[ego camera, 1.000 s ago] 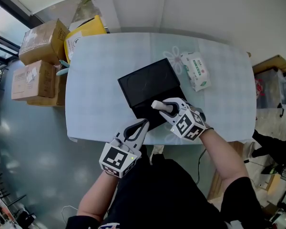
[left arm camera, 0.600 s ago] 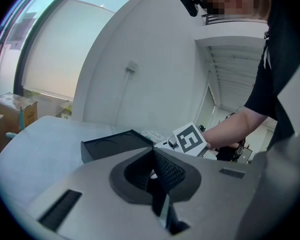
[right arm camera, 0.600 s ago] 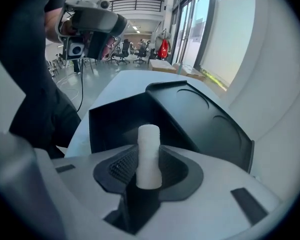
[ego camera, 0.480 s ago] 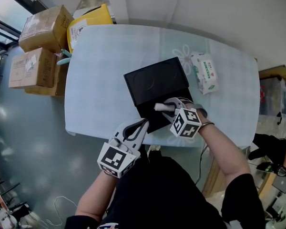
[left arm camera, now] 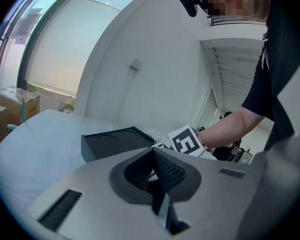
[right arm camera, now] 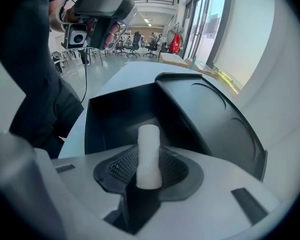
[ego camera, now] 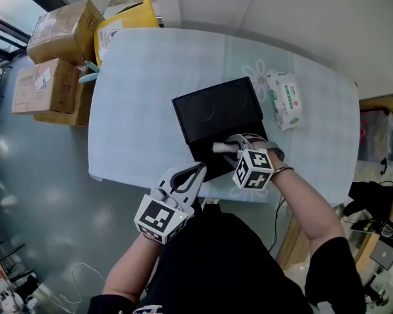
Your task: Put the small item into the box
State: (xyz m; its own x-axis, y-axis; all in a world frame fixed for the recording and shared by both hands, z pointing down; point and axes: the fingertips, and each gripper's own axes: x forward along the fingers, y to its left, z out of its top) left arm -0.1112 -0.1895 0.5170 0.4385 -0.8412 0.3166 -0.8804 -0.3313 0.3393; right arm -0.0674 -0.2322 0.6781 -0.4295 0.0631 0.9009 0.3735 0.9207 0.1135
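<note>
Tongs on the right (ego camera: 226,147) pinch a white cylinder (right arm camera: 149,151) over the open black box (right arm camera: 104,129), ready for release; left tongs (left arm camera: 153,170) wait pressed together, empty.

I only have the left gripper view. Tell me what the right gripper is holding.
Observer: The right gripper is shut on a small white cylinder, whose end sticks out past the jaws.
Operator: Give me its position against the box.
Observer: The right gripper view shows the cylinder pointing into the deep open section of the black box, beside the raised panel with the round recess.
</note>
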